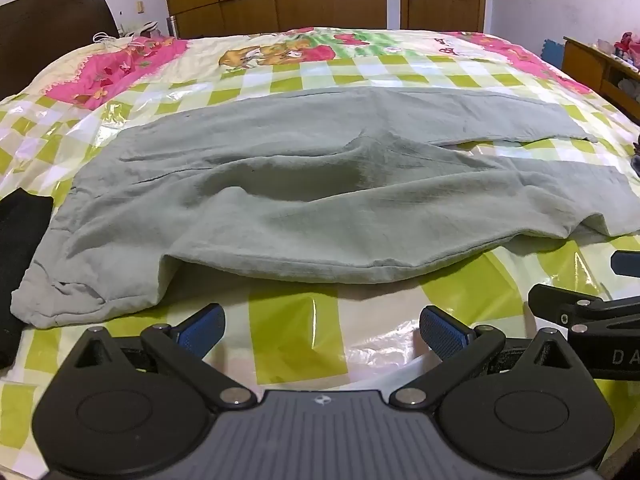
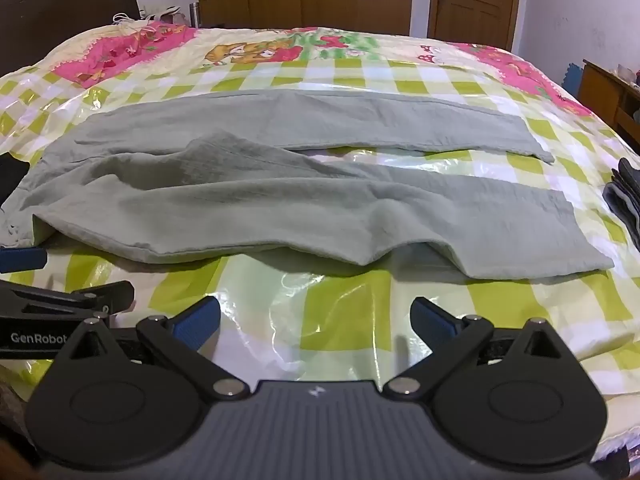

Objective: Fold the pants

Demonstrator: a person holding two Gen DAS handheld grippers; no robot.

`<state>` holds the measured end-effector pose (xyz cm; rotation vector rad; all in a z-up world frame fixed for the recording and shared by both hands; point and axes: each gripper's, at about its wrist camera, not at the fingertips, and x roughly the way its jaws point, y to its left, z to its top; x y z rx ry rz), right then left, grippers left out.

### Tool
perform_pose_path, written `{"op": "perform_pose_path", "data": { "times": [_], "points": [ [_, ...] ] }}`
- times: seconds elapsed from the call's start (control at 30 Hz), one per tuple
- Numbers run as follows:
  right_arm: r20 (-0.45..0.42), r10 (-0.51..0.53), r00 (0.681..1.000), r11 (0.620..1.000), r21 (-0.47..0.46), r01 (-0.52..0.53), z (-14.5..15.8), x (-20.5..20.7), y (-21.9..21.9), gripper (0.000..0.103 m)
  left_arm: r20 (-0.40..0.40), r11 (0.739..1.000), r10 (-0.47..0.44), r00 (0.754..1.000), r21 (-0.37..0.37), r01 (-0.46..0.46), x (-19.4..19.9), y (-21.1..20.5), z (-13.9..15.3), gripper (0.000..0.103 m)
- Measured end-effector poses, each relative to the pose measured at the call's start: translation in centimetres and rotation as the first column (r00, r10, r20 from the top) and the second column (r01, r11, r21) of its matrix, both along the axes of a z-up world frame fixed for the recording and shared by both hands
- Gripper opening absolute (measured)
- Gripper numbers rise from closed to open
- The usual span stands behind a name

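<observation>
Hovering with both jaws spread wide, gripping nothing.
Aiming left gripper [image 1: 322,330] and right gripper [image 2: 314,322] at pants [image 1: 280,200] hem, twelve o'clock (grabbing both layers).

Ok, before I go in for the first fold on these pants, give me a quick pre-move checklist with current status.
1. Left gripper open, nothing between the pads: ok.
2. Right gripper open, nothing held: ok.
3. Pants spread across the bed, both legs apart: ok.
4. Fabric flat: not ok, the near leg is rumpled, with its edge lifted.
5. Dark clothes at the waist end overlapping the pants: cannot tell.
6. Near edge ahead of both grippers: ok.
</observation>
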<state>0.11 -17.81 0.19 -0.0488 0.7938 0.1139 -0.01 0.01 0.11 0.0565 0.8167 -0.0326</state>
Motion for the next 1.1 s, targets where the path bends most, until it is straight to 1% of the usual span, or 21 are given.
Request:
{"op": "perform_pose_path", "data": {
  "times": [0.03,0.23,0.27,0.37,1.1],
  "points": [
    [0.0,0.0,1.0,1.0,0.0,0.0,-0.02,0.0,0.0,0.1,-0.002,1.0,-0.002,1.0,0.0,0.002,0.09,-0.22,-0.69,0.103],
    [0.001,0.0,1.0,1.0,-0.001,0.0,-0.07,0.02,-0.07,0.1,-0.002,1.0,-0.002,1.0,-0.007,0.002,0.19,0.12,-1.28,0.103],
    [0.0,-0.001,1.0,1.0,0.0,0.001,-0.09,0.04,-0.12,0.1,-0.006,1.0,-0.005,1.0,-0.001,0.005,0.09,-0.3,-0.69,0.103],
    [-0.007,-0.008,1.0,1.0,-0.003,0.008,-0.3,0.02,-0.44,0.1,-0.008,1.0,-0.006,1.0,-0.005,0.006,0.05,-0.2,-0.41,0.103],
    [-0.021,-0.02,1.0,1.0,-0.009,0.02,-0.56,0.31,-0.47,0.099,-0.001,1.0,-0.02,1.0,-0.012,0.02,-0.16,-0.45,-0.37,0.103]
  ]
}}
